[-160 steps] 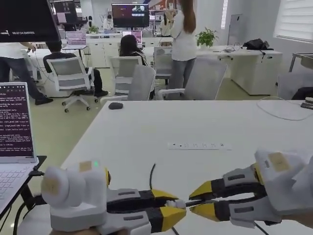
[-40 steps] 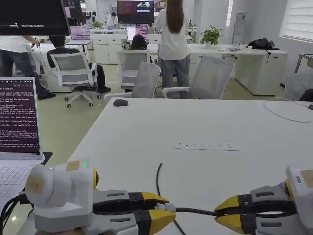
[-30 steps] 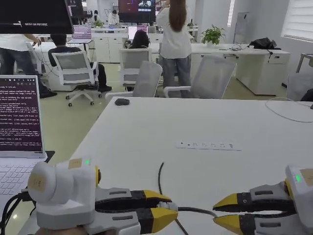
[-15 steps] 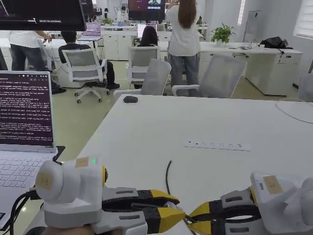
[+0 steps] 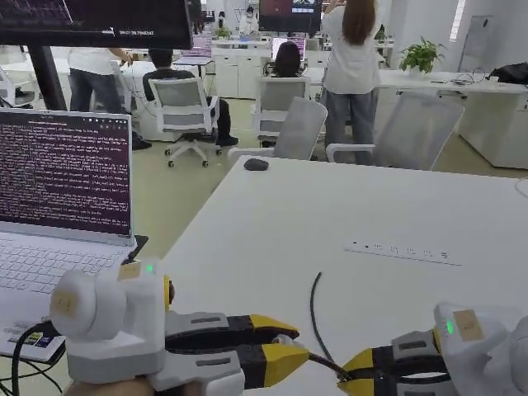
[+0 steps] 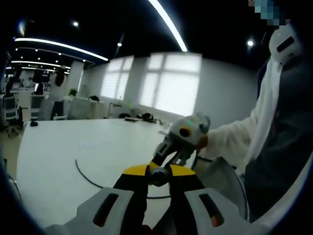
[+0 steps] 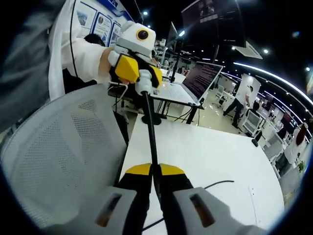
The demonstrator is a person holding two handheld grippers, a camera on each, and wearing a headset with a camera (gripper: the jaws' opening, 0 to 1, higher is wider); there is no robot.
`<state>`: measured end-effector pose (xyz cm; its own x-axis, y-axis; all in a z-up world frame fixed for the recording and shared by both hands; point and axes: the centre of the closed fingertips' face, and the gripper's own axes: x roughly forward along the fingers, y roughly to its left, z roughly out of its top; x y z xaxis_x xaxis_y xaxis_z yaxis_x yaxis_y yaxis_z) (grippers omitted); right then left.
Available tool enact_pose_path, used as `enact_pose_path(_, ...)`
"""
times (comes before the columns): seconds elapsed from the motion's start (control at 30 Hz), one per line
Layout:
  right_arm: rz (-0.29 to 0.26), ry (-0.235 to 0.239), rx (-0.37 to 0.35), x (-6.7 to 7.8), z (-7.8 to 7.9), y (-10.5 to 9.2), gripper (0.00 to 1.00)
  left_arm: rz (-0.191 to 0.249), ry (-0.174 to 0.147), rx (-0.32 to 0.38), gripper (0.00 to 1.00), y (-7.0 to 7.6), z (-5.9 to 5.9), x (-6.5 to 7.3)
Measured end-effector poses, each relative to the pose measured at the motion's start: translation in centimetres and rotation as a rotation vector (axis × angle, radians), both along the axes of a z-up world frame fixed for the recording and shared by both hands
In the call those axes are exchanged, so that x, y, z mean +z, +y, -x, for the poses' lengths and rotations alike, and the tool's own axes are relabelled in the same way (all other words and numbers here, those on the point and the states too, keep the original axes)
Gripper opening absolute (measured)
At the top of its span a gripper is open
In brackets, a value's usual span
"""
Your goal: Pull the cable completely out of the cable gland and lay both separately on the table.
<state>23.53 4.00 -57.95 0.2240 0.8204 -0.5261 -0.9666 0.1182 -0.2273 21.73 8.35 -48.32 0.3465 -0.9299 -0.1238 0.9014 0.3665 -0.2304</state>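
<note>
Left gripper pinches cable gland, right gripper cable, above white office table.

The white table lay broadly open ahead. A black cable curved over its near part, a socket strip lay farther out; a laptop flanked the left edge.
</note>
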Motion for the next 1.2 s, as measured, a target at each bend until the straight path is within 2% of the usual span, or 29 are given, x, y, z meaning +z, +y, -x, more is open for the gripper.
enact_pose_path(0.07,0.026,0.01,0.001,-1.0,-0.5,0.1,0.02,-0.001,0.002,0.024,0.16,0.7,-0.2,-0.1)
enact_pose_path(0.17,0.108,0.039,-0.013,-3.4,-1.4,-0.3,0.02,-0.002,0.011,0.064,0.16,2.0,-0.4,-0.3)
enact_pose_path(0.3,0.144,0.074,-0.026,-5.5,-2.1,-0.1,0.03,0.008,0.026,0.103,0.16,3.3,-0.4,-0.7)
enact_pose_path(0.4,0.24,0.087,-0.032,-8.2,-2.6,-0.3,0.03,0.008,0.045,0.131,0.16,4.1,-0.6,-1.4)
enact_pose_path(0.43,0.251,0.093,-0.033,-8.8,-2.7,-0.2,0.03,0.009,0.051,0.136,0.16,4.2,-0.7,-1.5)
enact_pose_path(0.63,0.26,0.169,-0.096,-11.9,-3.8,0.4,0.03,0.009,0.093,0.15,0.16,4.4,-0.9,-3.0)
enact_pose_path(0.7,0.269,0.177,-0.114,-12.6,-4.1,0.4,0.04,0.004,0.1,0.149,0.16,4.3,-0.9,-3.3)
enact_pose_path(0.77,0.288,0.195,-0.144,-14.0,-4.7,0.3,0.04,-0.006,0.113,0.147,0.16,4.3,-1.0,-3.9)
enact_pose_path(0.9,0.309,0.226,-0.173,-15.7,-5.1,0.0,0.04,0.001,0.141,0.149,0.16,4.4,-1.3,-4.6)
enact_pose_path(1.2,0.34,0.277,-0.192,-17.8,-4.7,-0.5,0.06,0.008,0.178,0.147,0.17,3.7,-2.5,-5.8)
